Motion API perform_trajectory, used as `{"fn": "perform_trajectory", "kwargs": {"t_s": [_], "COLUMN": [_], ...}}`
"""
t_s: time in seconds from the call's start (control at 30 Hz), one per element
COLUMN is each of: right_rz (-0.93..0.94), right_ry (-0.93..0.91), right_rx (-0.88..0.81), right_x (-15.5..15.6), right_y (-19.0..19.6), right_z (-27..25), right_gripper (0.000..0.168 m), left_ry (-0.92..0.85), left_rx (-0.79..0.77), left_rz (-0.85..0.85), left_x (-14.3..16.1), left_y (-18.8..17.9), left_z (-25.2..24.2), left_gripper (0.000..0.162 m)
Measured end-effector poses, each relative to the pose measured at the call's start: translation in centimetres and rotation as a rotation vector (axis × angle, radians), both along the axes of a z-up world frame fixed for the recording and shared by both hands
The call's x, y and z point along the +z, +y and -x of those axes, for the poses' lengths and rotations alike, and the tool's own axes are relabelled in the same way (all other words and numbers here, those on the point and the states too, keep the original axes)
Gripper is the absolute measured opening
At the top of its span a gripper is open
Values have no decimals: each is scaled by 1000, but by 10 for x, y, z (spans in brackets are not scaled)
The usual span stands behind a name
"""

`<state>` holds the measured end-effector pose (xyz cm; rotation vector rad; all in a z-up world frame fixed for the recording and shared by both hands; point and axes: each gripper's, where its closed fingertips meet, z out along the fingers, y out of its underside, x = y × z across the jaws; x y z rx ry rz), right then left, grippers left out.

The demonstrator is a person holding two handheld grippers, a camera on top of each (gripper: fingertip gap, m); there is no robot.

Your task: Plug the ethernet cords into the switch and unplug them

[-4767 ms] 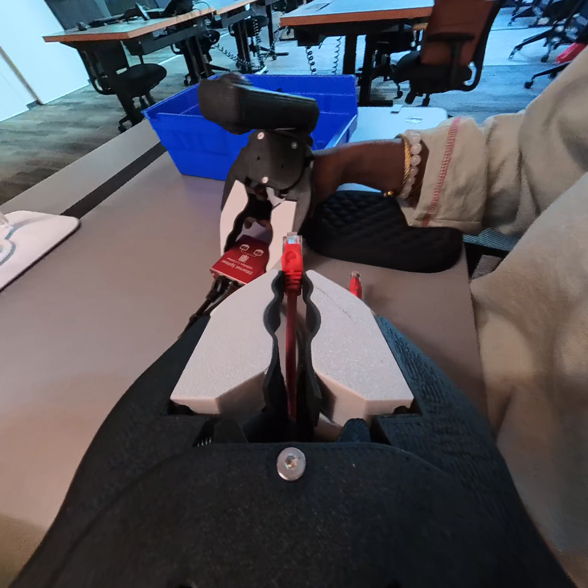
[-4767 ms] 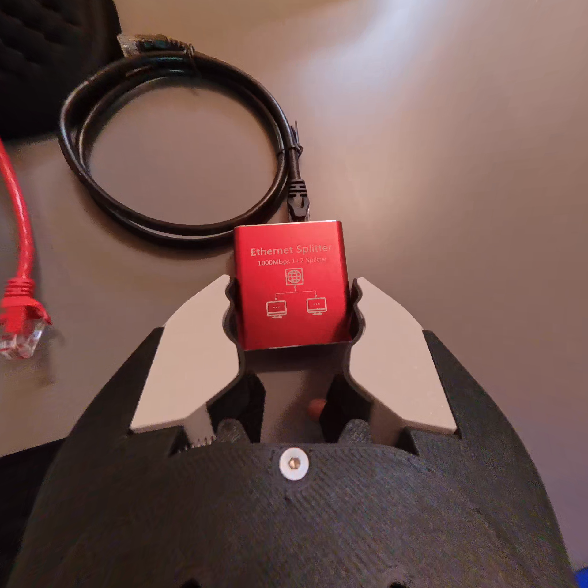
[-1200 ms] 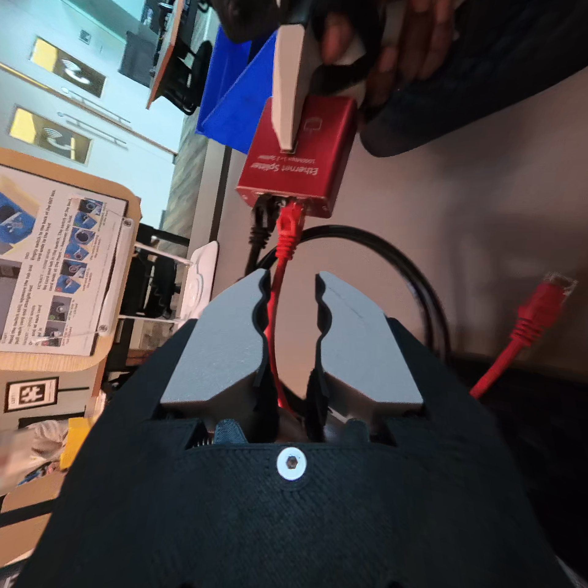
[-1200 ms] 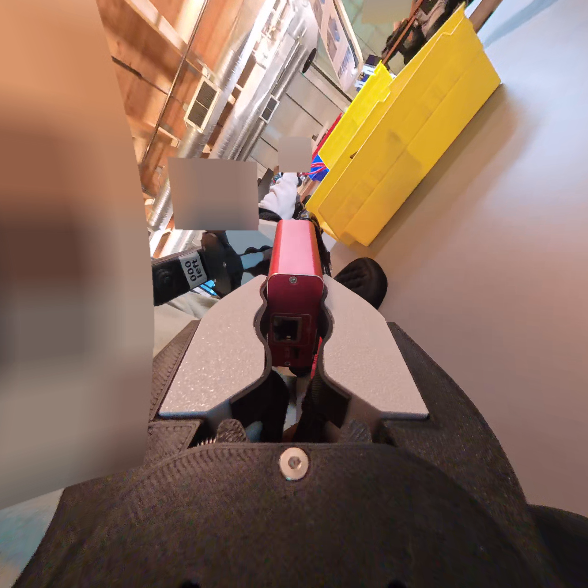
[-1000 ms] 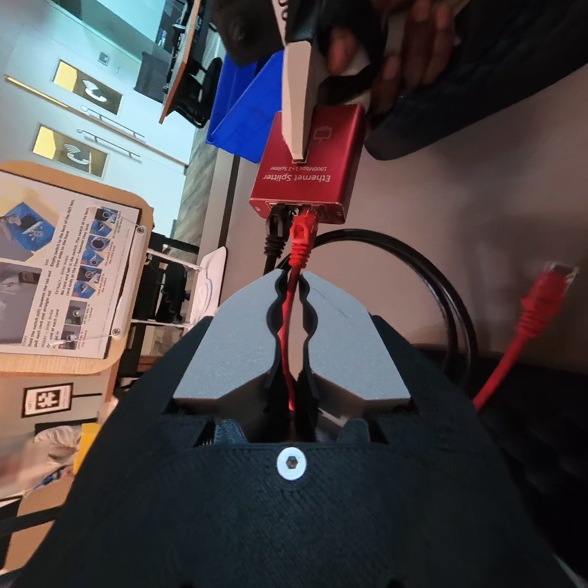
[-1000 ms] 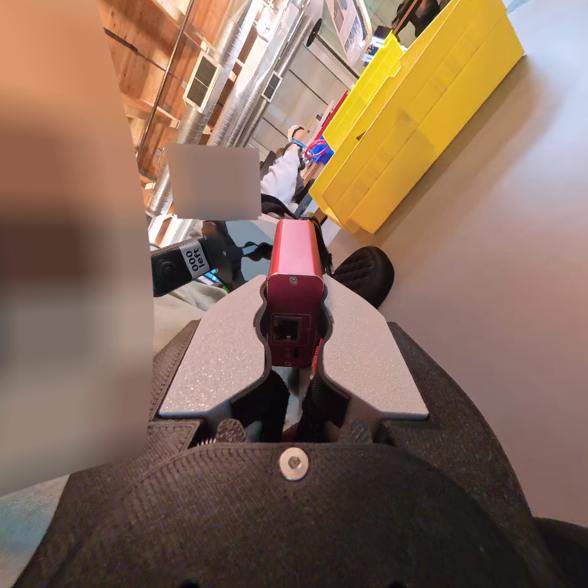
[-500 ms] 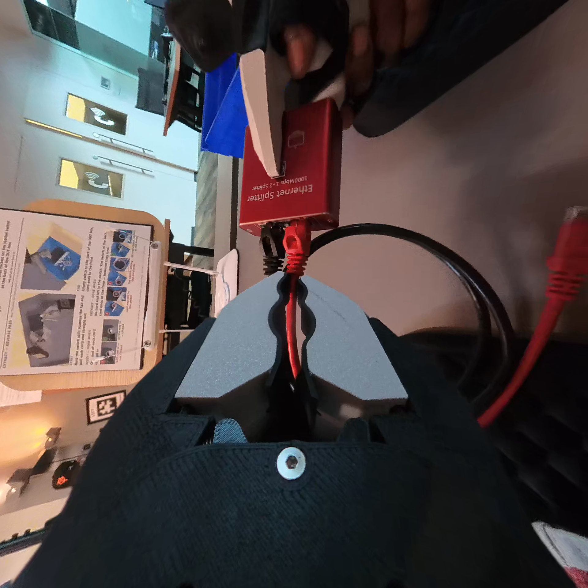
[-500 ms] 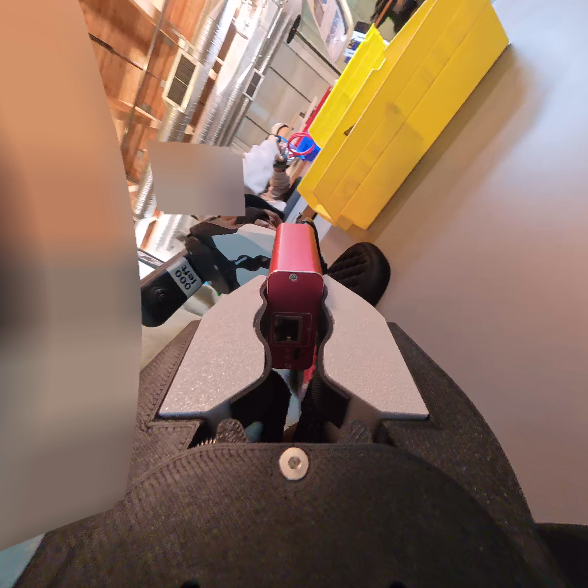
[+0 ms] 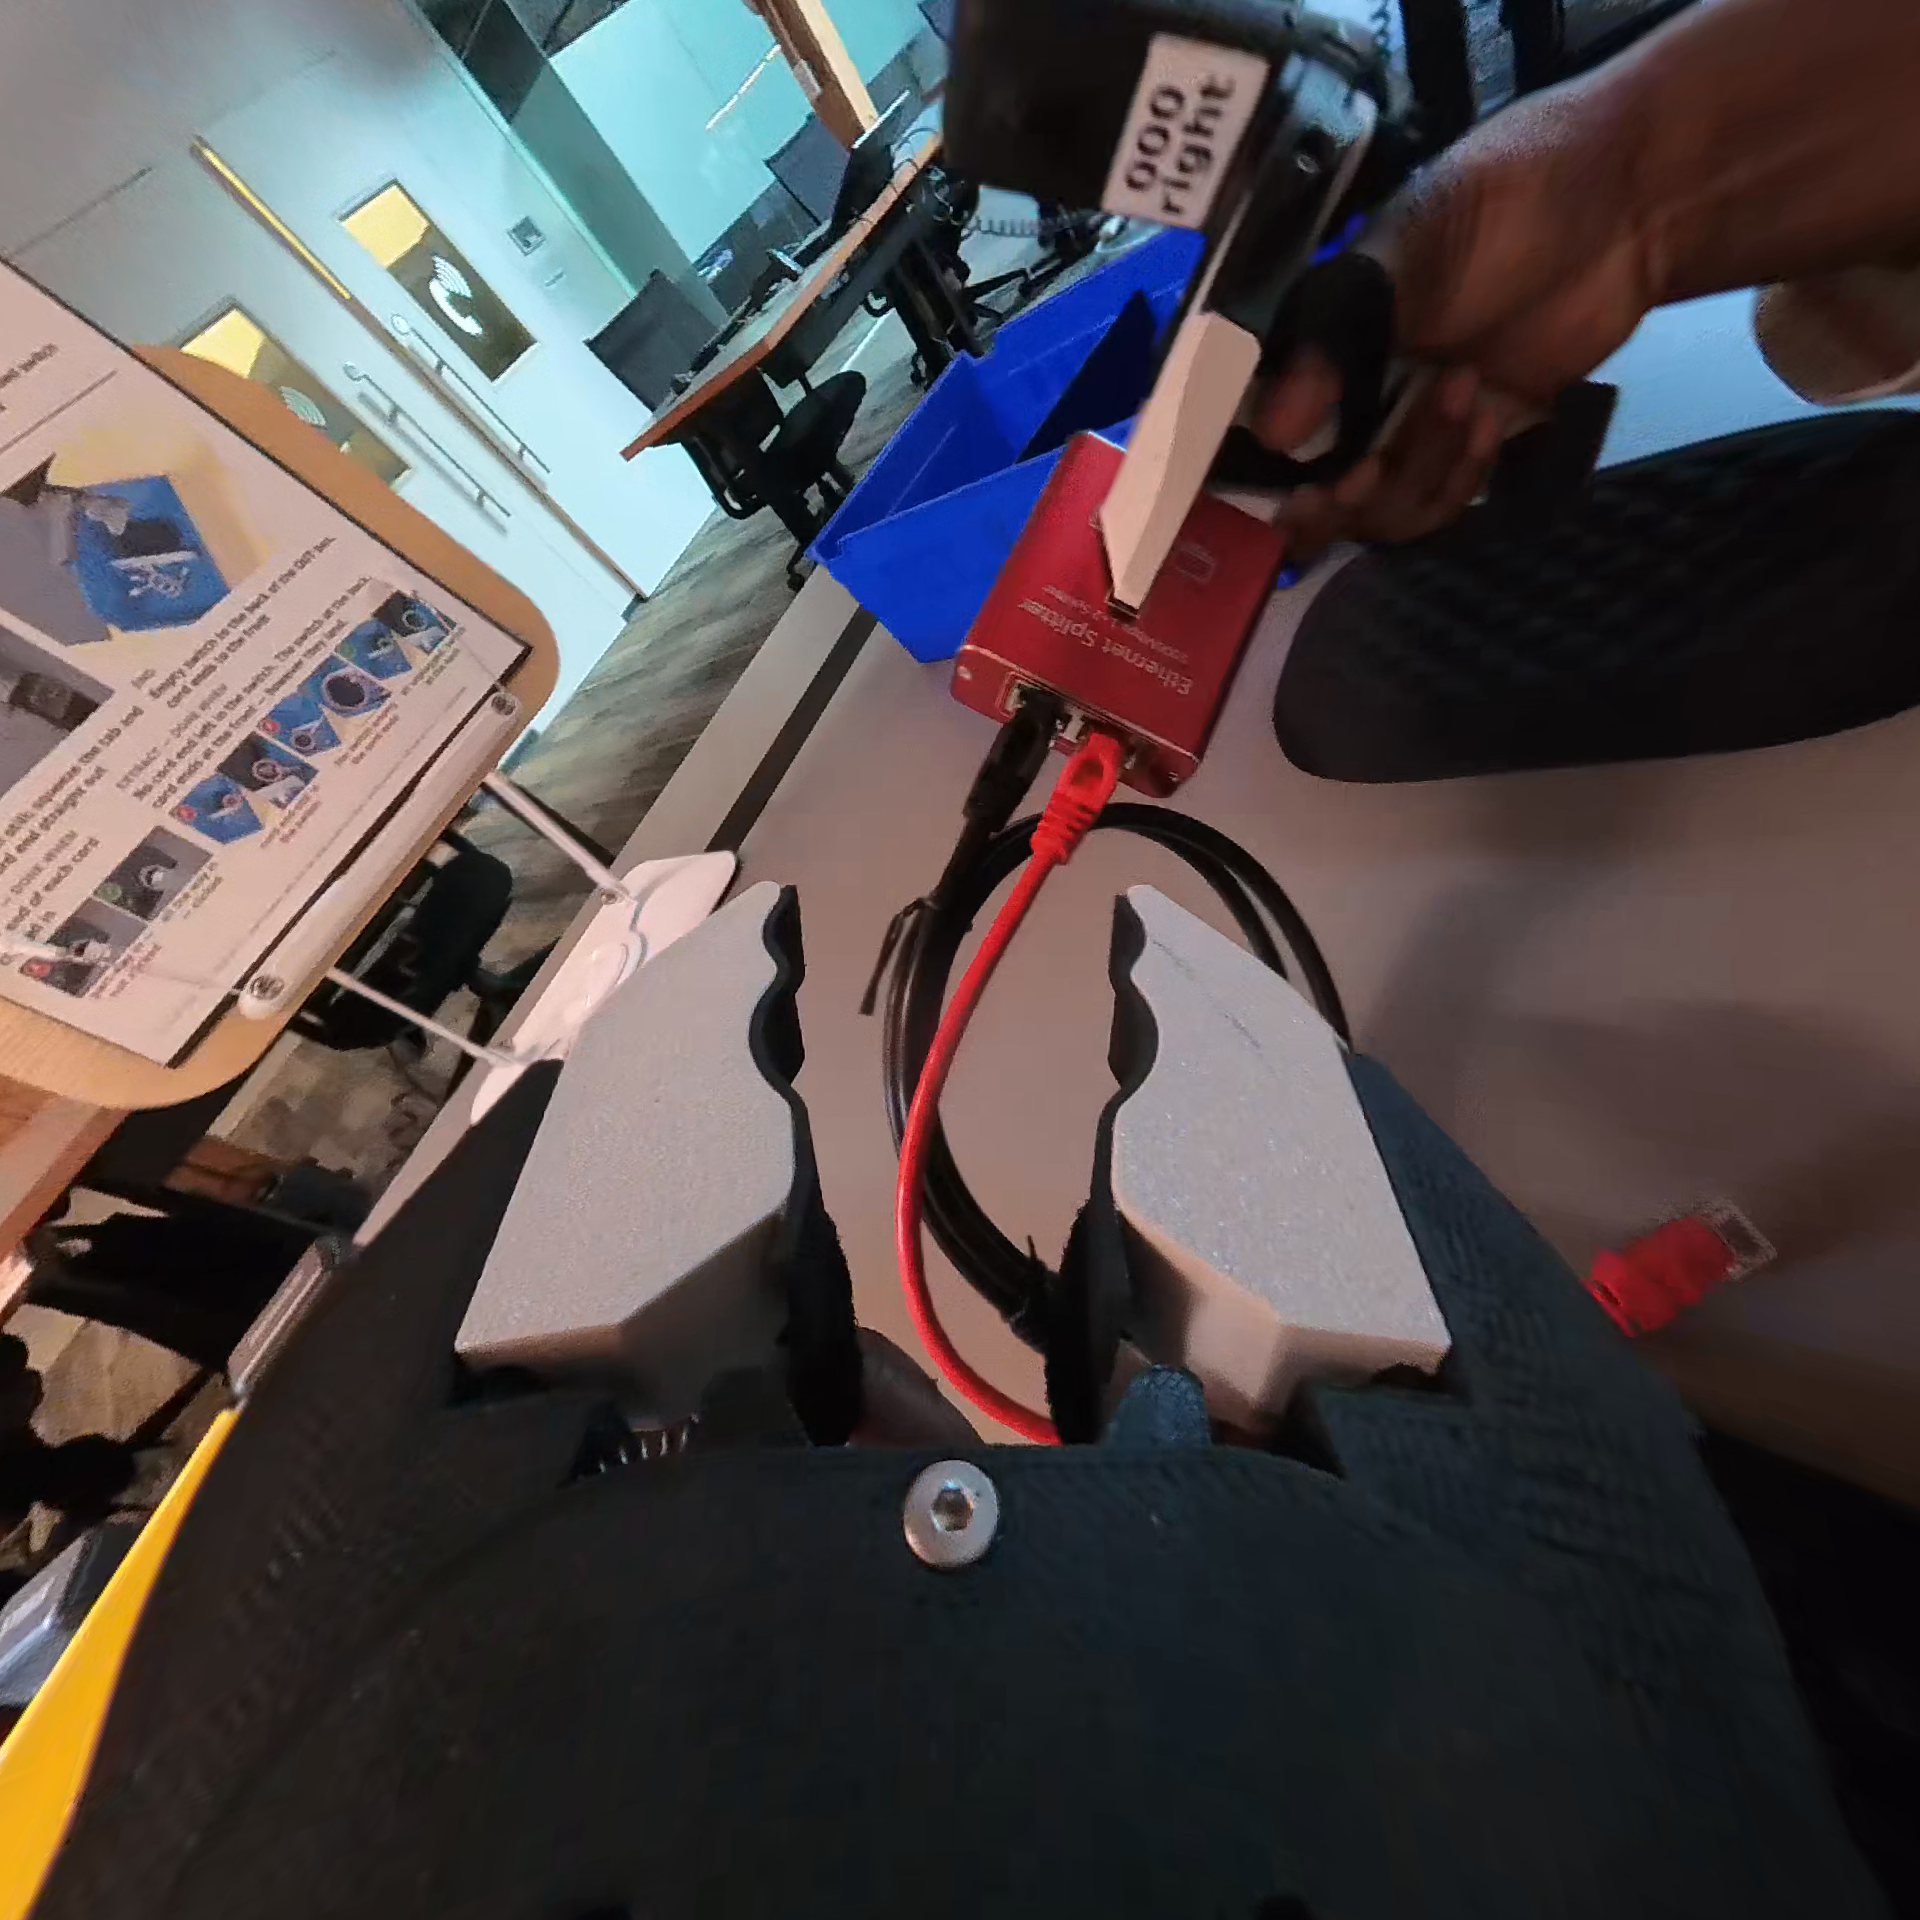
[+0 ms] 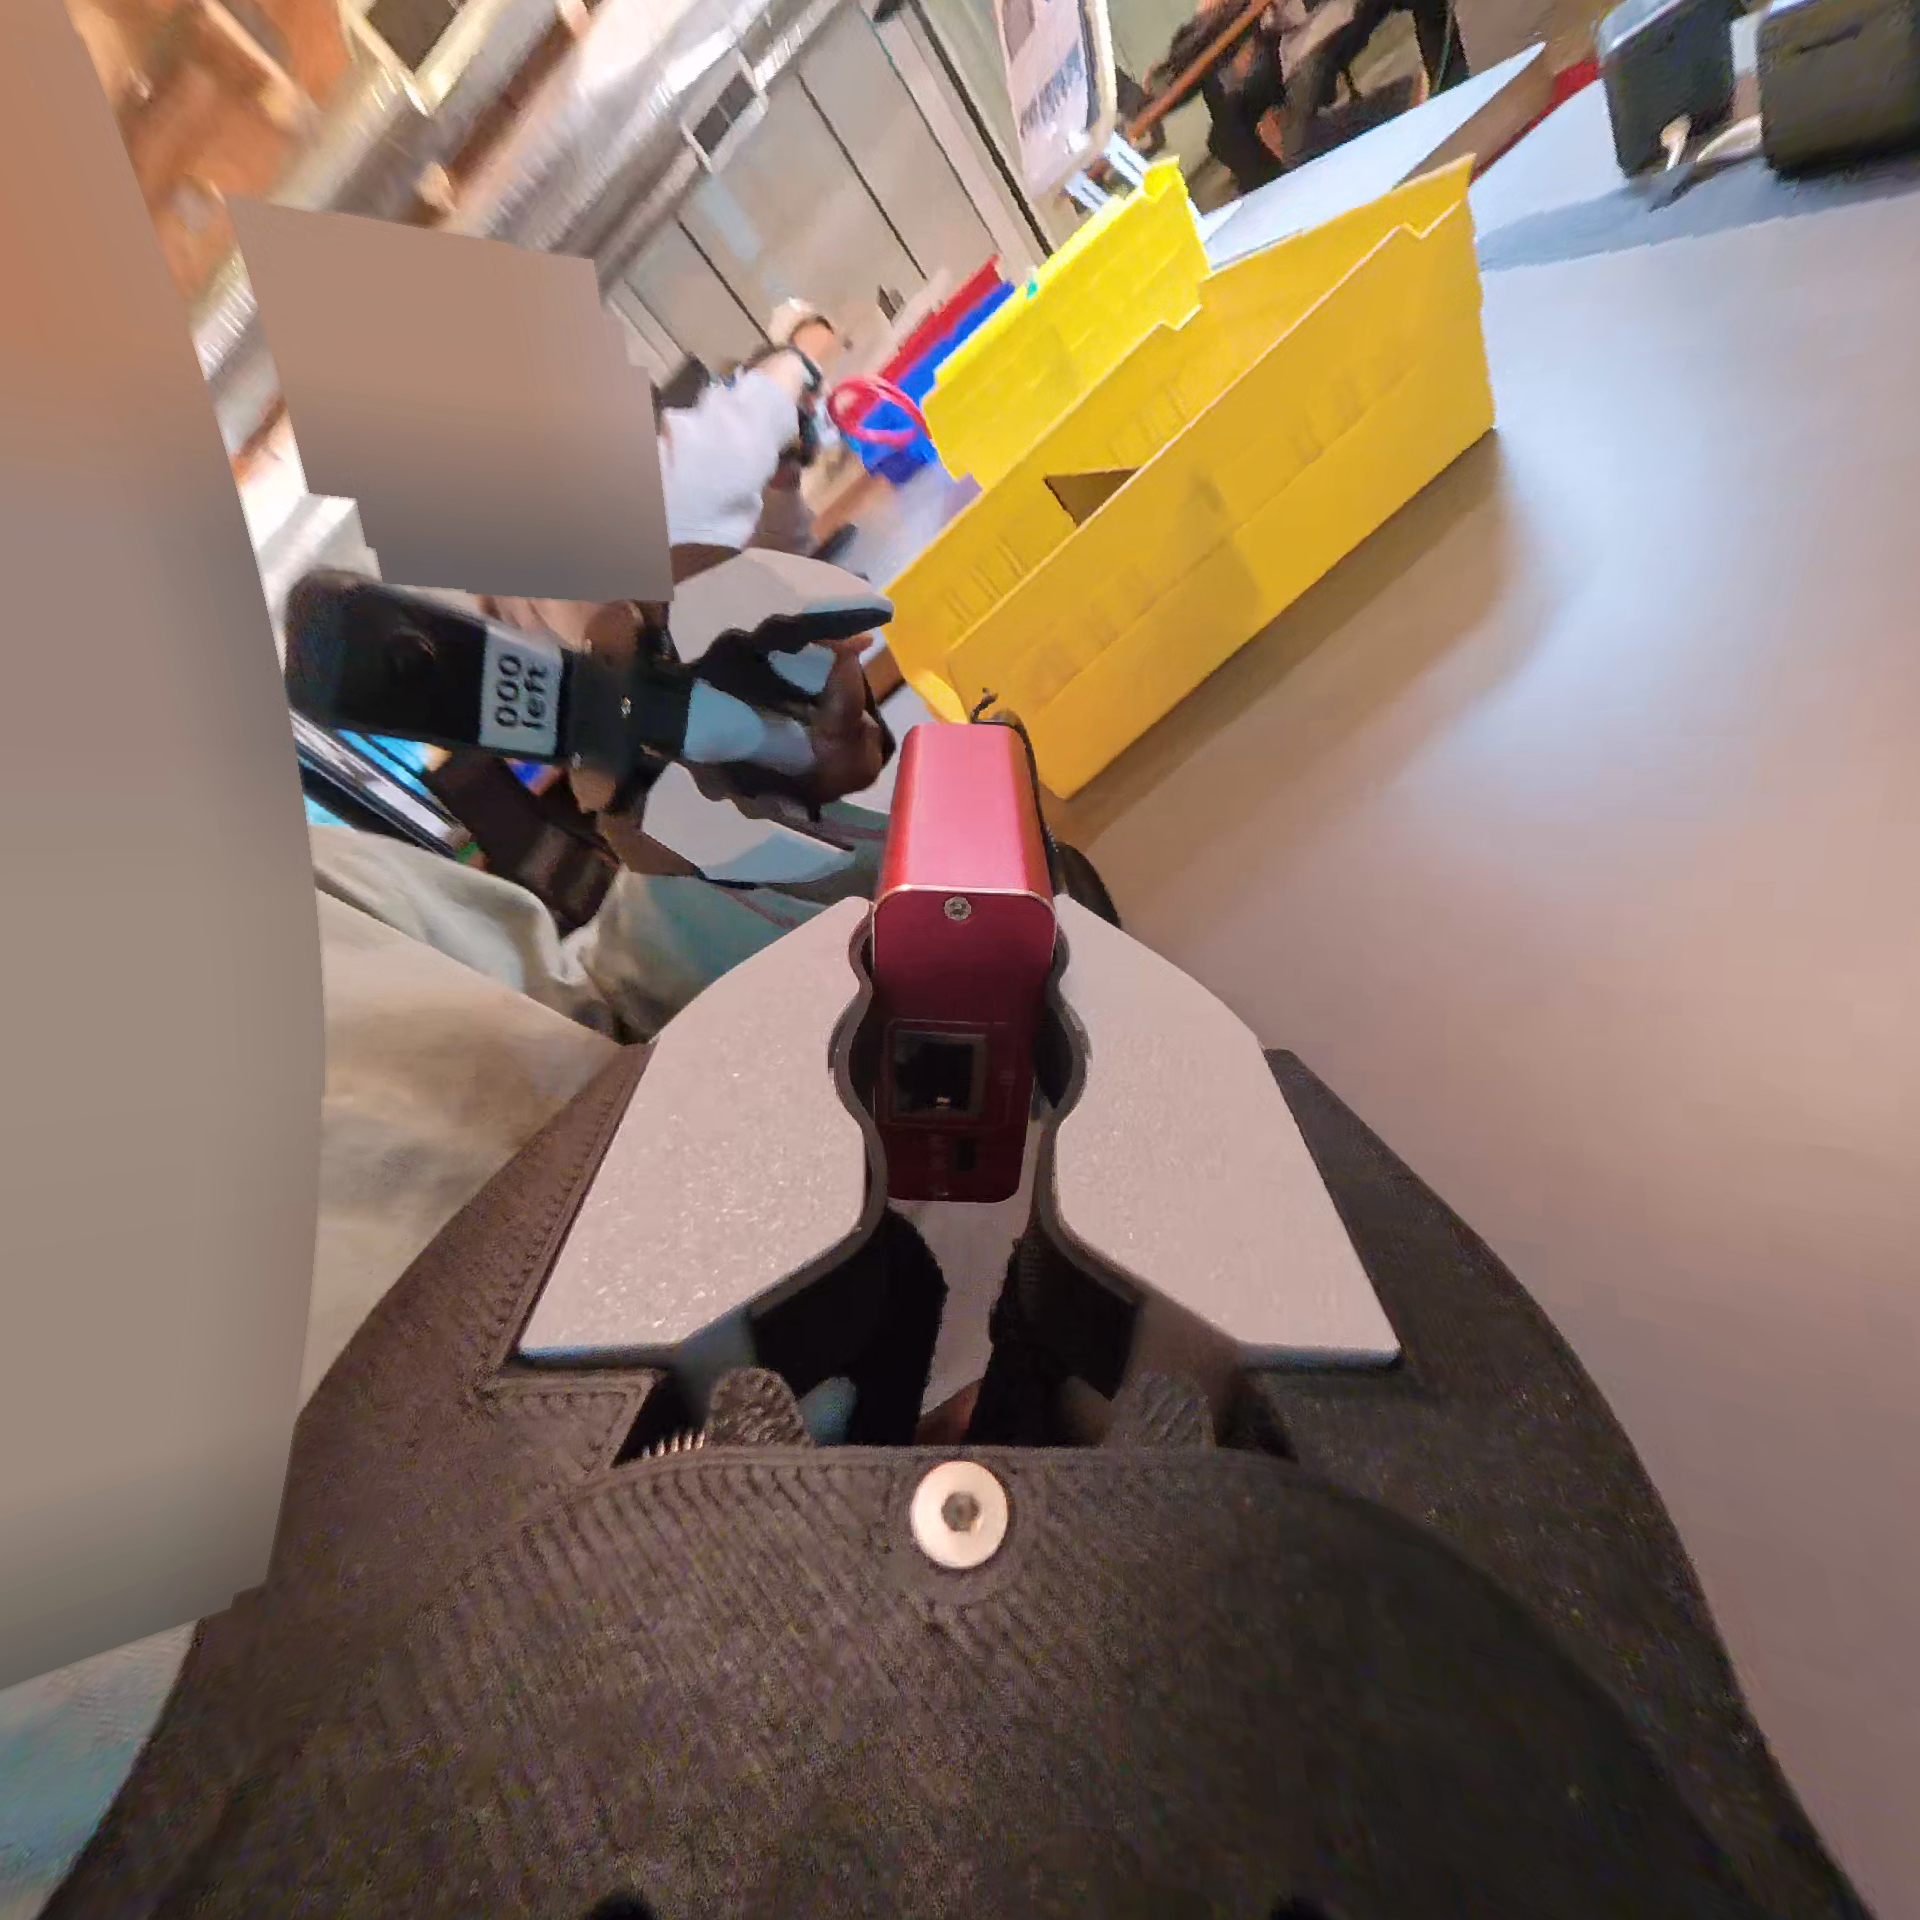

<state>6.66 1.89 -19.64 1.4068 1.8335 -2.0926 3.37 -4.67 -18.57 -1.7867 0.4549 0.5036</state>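
Note:
The red switch [image 9: 1122, 644] is held just above the grey table by my right gripper [image 9: 1164, 540], which is shut on its sides. A black cord [image 9: 1013, 748] and a red cord [image 9: 1081, 790] are plugged into its near face. My left gripper [image 9: 951, 914] is open, a short way back from the plugs. The red cord runs loose between its jaws. The red cord's other plug [image 9: 1673, 1257] lies on the table to the right. In the right wrist view my right gripper [image 10: 961, 925] grips the switch [image 10: 961, 810], whose near port is empty. The left gripper [image 10: 790, 665] shows open beyond it.
A blue bin [image 9: 977, 520] stands behind the switch and a black quilted pad [image 9: 1610, 623] lies to its right. An instruction board [image 9: 208, 727] on a white stand [image 9: 665, 914] is at the left. A yellow bin [image 10: 1247, 520] stands on the table beyond the switch. My right fingertips sit around 8 cm from my left ones.
My left gripper has opened, let go of the red cord and drawn back from the switch. The red plug stays in its port. Both views have tilted, and the right gripper still holds the switch.

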Motion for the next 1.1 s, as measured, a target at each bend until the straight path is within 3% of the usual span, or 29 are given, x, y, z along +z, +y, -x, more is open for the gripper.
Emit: {"fn": "perform_trajectory", "kwargs": {"t_s": [0.2, 0.37, 0.47, 0.83, 1.1], "right_rz": [-498, -1324, -1619, -1830, -1975], "right_ry": [241, 588, 674, 642, 633], "right_rx": [-9, -165, -128, -23, -97], "right_x": [26, 61, 46, -39, -87], "right_y": [18, 54, 53, 24, 28], "right_z": [2, 15, 21, 27, 30], "right_gripper": [27, 27, 27, 27, 27], "left_ry": [-99, -84, -93, -34, -56], "left_rx": [-40, 10, 26, 42, 85], "left_rz": [-9, -88, -108, -22, -41], "left_x": [7, 22, 21, -6, -5], "left_y": [8, 0, -3, -1, -11], "left_z": [-5, 6, 7, 2, 7], "left_gripper": [56, 55, 53, 50, 49]}}
